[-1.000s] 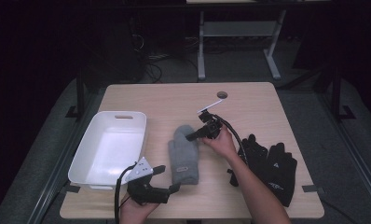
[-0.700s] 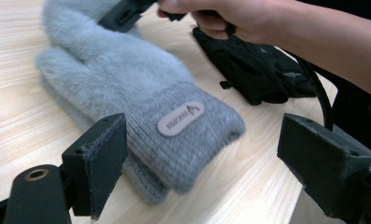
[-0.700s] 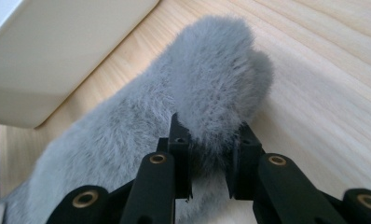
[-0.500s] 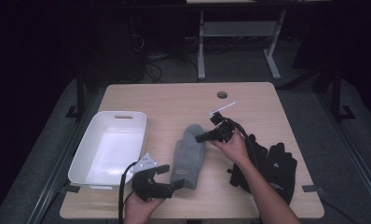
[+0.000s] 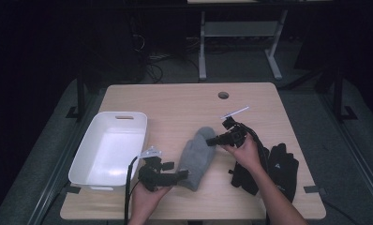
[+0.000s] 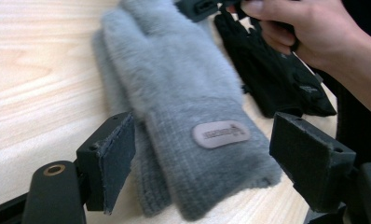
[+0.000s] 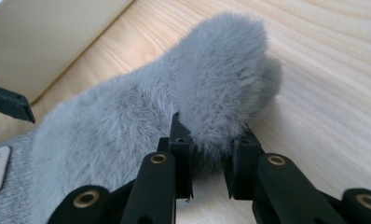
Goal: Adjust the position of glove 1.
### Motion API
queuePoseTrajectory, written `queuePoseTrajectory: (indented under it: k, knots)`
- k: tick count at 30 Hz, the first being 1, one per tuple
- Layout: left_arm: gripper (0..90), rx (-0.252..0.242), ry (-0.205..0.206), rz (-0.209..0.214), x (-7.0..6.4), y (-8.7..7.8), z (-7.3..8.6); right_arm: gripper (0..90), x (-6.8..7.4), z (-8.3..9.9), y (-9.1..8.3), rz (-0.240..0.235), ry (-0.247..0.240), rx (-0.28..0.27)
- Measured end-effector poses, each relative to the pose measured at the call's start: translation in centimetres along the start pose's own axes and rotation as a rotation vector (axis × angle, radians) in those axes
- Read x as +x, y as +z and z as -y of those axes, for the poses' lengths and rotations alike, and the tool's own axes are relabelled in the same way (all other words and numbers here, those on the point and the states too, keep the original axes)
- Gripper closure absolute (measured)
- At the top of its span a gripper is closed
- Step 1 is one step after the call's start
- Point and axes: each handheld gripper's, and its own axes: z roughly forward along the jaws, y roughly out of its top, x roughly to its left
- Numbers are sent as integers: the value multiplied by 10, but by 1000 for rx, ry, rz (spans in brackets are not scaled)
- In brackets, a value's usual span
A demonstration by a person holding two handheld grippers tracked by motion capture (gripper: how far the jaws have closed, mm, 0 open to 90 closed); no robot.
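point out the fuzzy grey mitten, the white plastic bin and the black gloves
fuzzy grey mitten (image 5: 196, 152), high view, middle of its furry body
white plastic bin (image 5: 85, 154), high view, its left wall
black gloves (image 5: 282, 165), high view, back of the right-hand glove

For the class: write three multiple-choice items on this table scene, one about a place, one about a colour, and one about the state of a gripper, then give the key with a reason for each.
1. Where does the white bin stand relative to the grey mitten in the high view?
A. To its left
B. To its right
C. On top of it

2. What colour are the gloves lying at the right of the table?
A. Red
B. Black
C. Yellow

3. How does the left gripper stand at the mitten's cuff?
A. Open, a jaw on each side of the cuff
C. Clamped tight on the label
B. Resting inside the bin

Key: 1 A, the bin sits at the table's left edge. 2 B, they show dark black beside the right hand. 3 A, the left gripper view shows both jaws spread wide of the cuff.
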Motion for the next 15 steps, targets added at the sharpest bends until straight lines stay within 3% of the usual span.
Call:
queuePoseTrajectory:
  k: [5, 9, 15]
  knots:
    - [189, 39, -92, 23, 9, 10, 4, 753, -2, 2, -1, 5, 4, -1]
    - [178, 77, -100, 28, 10, 18, 7, 754, -3, 4, 0, 10, 5, -3]
    - [188, 131, -139, 97, 15, 27, 6, 755, -5, 8, -1, 12, 13, -5]
